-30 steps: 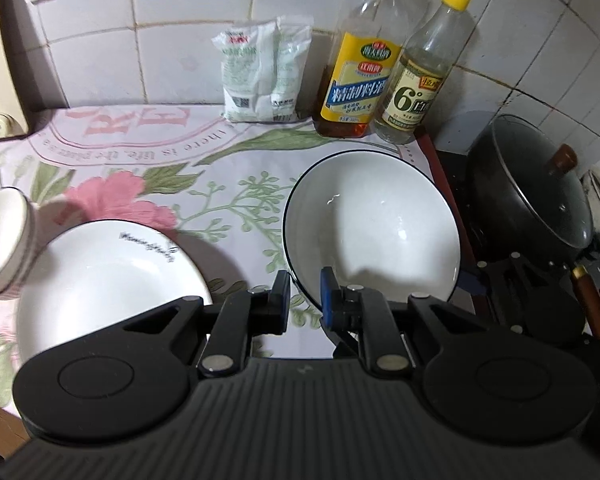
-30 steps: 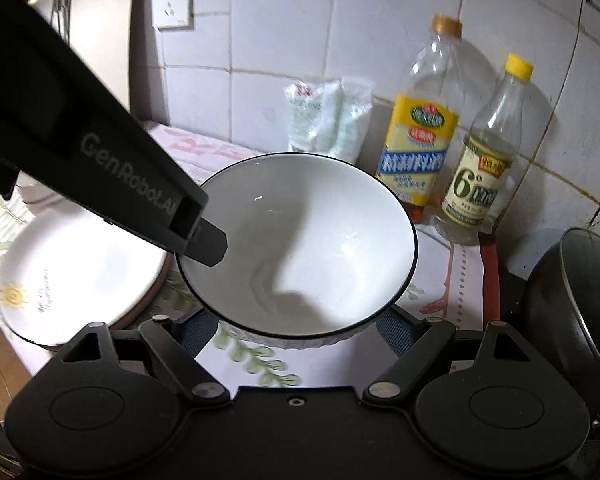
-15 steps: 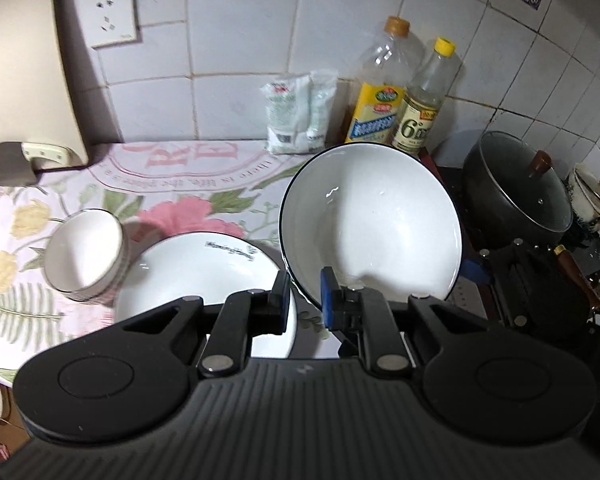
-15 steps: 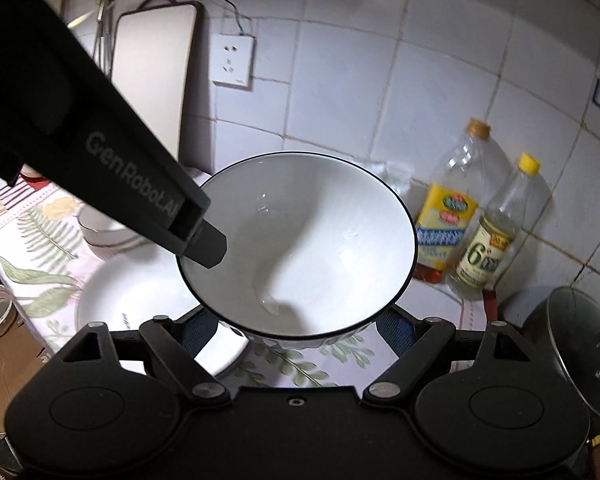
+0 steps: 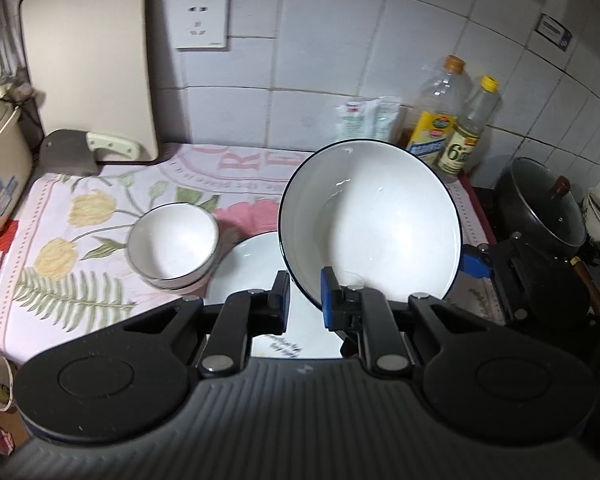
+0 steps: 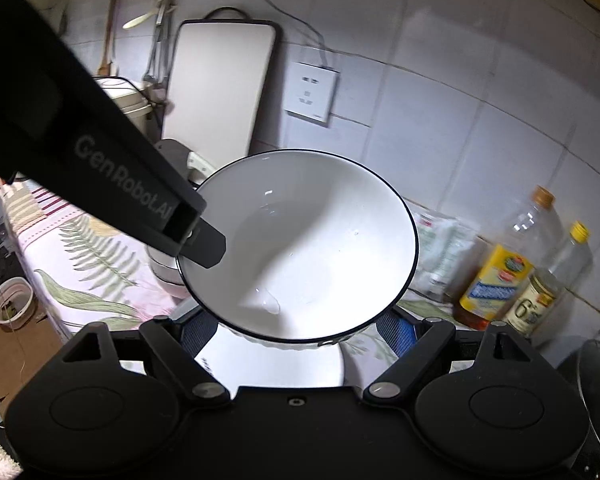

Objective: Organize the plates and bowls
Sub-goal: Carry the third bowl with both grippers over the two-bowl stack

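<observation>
A large white bowl [image 5: 370, 224] with a dark rim hangs in the air above the flowered cloth, tilted, and both grippers hold it. My left gripper [image 5: 305, 300] is shut on its near rim, one finger inside and one outside. My right gripper [image 6: 296, 330] spans the bowl's [image 6: 300, 240] lower body, its blue pads [image 6: 398, 330] pressed against both sides. The left gripper [image 6: 202, 246] shows there as a black arm clipped on the rim. Below lie a white plate [image 5: 256, 276] and a stack of small white bowls [image 5: 174, 240].
A cutting board [image 5: 88, 60] and a cleaver [image 5: 84, 150] lean at the back left beside a rice cooker [image 5: 0, 160]. Two bottles [image 5: 440, 120] and white bags [image 5: 366, 118] stand against the tiles. A lidded black pot [image 5: 544, 212] sits on the right.
Both grippers have risen and drawn back with the large bowl between them. The plate and small bowls now sit lower and further under the bowl; more wall and cutting board show.
</observation>
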Demonstrator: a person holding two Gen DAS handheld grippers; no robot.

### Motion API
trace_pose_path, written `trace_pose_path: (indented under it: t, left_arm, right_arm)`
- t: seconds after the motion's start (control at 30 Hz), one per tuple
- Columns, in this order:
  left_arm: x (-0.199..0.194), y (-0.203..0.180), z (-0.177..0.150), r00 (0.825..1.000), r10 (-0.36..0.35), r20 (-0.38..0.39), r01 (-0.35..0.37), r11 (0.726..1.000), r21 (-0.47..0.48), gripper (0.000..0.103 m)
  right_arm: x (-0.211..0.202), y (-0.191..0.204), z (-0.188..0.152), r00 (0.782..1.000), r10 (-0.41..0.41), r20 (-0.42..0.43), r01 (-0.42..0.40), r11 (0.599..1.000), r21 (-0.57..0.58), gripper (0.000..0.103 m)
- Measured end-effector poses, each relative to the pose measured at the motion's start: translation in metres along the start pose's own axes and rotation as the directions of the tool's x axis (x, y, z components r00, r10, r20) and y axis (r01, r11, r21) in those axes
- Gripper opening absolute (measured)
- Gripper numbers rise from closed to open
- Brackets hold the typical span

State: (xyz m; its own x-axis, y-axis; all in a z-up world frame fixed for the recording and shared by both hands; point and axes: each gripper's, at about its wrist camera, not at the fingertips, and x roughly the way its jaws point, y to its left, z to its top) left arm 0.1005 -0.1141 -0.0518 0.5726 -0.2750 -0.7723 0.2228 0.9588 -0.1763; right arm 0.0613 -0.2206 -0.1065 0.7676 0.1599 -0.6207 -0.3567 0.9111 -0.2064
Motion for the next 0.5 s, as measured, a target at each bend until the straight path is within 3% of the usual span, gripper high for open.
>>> trace_pose_path:
  t: [0.5]
  left_arm:
    - [0.001, 0.107, 0.004, 0.997, 0.075, -0.006, -0.075, 0.996, -0.041, 0.014]
  right_arm:
    - [0.057, 0.084, 0.048, 0.998, 0.059, 0.006, -0.059, 0.997, -0.058, 0.089]
